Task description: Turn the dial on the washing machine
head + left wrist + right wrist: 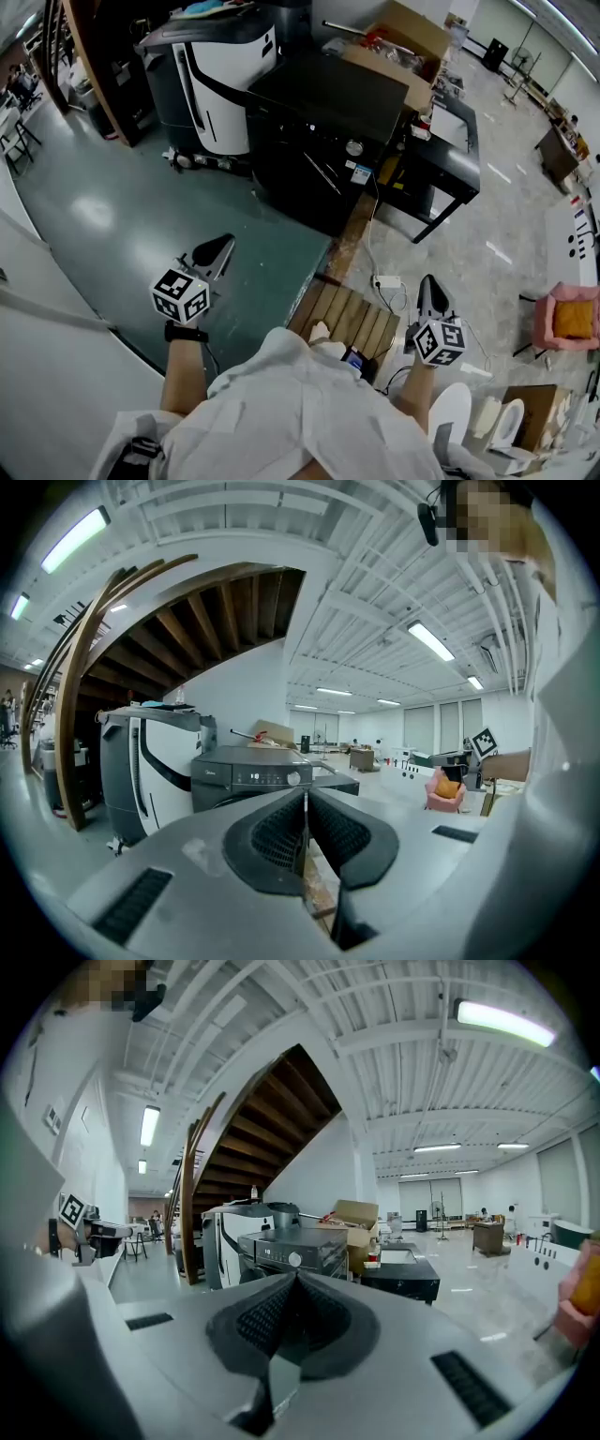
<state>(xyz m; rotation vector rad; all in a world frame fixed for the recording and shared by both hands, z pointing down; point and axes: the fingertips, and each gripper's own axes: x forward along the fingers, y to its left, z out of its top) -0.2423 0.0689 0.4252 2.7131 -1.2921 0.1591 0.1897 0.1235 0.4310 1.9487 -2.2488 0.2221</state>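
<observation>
Seen from the head view, a person stands on a grey-green floor [141, 206], well apart from the washing machine [323, 112], a dark front-loader in the upper middle of the frame. At lower left, the left gripper [223, 246] hangs low over the floor. Its own view shows its jaws pressed together with nothing between them, and the washing machine small in the middle distance. Just left of the washing machine stands a tall white and grey machine [220, 70]. The dial [353, 147], a small pale round knob, sits on the control panel [258, 779], towards the right of the washing machine's front. Below it, between the person and the washing machine, lie a wooden pallet [349, 317] and a white cable [373, 239] running to a power strip [386, 281]. At lower right, the right gripper [427, 283] hangs above these, its jaws likewise together and empty. The task looks not yet begun. Several things could go wrong from here. Jaws closed like this cannot take the dial, so unless they spread before contact they will only knock the panel. The knob is small and looks smooth, so an off-centre hold may slip round it. The walk forward crosses the pallet and cable, a likely trip. The small controls beside the dial could also be pressed by mistake.
</observation>
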